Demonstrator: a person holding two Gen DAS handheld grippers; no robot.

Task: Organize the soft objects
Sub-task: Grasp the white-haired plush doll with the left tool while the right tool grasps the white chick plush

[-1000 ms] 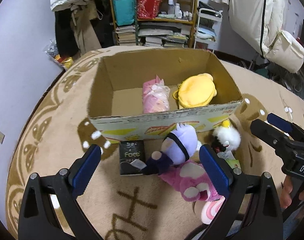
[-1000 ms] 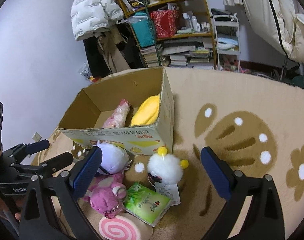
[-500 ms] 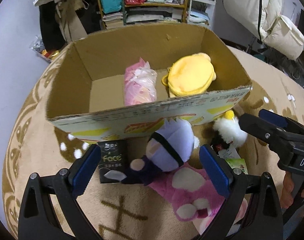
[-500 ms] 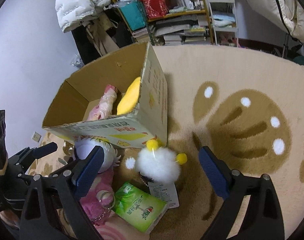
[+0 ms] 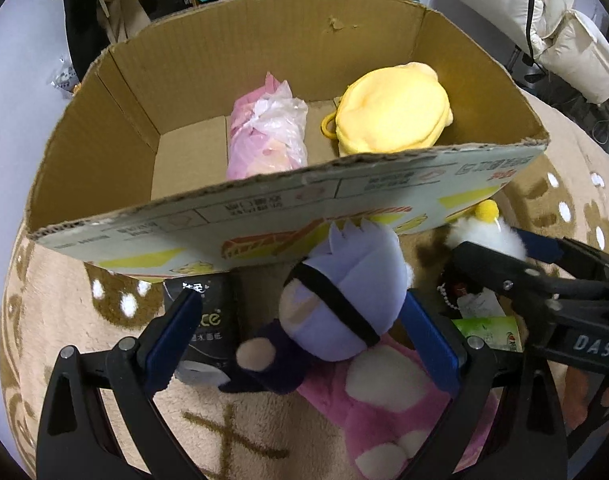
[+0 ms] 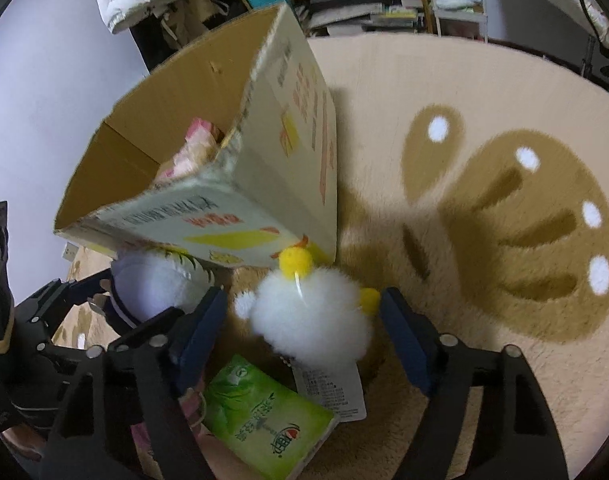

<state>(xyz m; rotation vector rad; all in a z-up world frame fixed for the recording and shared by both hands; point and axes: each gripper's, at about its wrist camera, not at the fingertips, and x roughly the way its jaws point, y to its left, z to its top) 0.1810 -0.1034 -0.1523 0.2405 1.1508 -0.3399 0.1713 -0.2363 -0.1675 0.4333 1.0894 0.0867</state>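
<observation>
Soft toys lie on a beige rug point(image 6: 444, 92) in front of a cardboard box point(image 5: 264, 216). At left, a black tissue pack point(image 5: 208, 320) sits by the left gripper point(image 5: 300, 344), whose jaws stand open around a lilac doll point(image 5: 340, 292) without pressing it. The doll rests on a pink plush point(image 5: 388, 404). Inside the box lie 2 items: a pink bagged toy point(image 5: 268, 136) and a yellow plush point(image 5: 392, 116). At right, the right gripper point(image 6: 302, 338) has just been closing its jaws on a white pom-pom toy point(image 6: 308, 320), pads flanking its fluff, with no firm squeeze visible. A green pack point(image 6: 264, 416) lies just below.
</observation>
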